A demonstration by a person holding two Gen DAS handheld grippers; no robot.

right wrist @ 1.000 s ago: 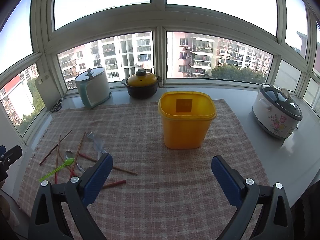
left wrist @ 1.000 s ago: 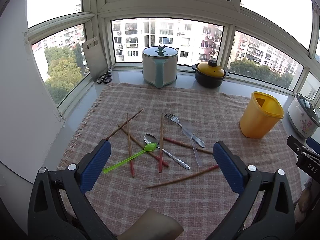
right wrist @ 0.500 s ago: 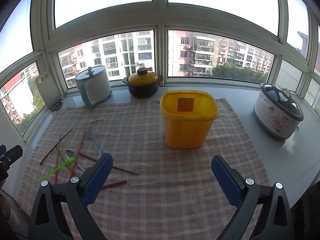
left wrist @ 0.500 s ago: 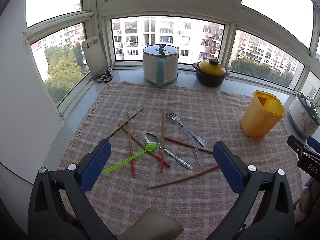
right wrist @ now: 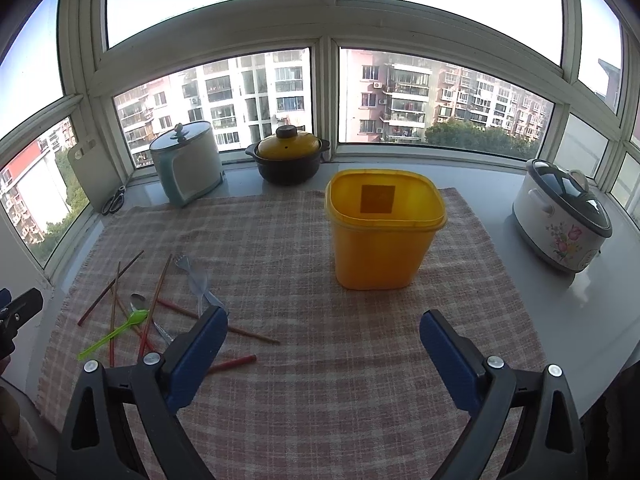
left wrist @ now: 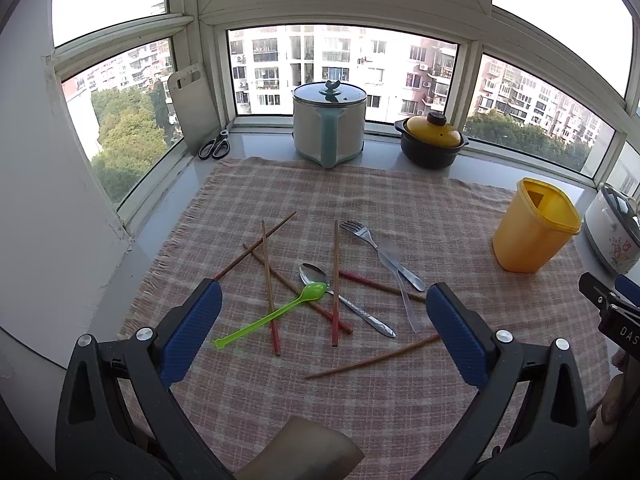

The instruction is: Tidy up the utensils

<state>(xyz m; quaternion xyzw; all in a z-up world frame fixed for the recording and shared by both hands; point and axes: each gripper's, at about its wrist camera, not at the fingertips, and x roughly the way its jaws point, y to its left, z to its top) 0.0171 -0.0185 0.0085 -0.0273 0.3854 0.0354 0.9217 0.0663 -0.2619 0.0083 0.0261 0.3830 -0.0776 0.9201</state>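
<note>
Ahead of the spread, empty left claw (left wrist: 322, 330) the utensils (left wrist: 332, 284) lie crisscrossed on the cloth, while the right claw (right wrist: 323, 354), equally spread, faces the yellow container (right wrist: 385, 236), seemingly their destination.

Right gripper (left wrist: 618, 312) body: you can read white letters "DAS", cut off at the frame edge.

Both wrist cameras look across the tabletop (left wrist: 256, 148) toward the windows, sharing the yellow bin (right wrist: 385, 232) and chopsticks (left wrist: 335, 280).
</note>
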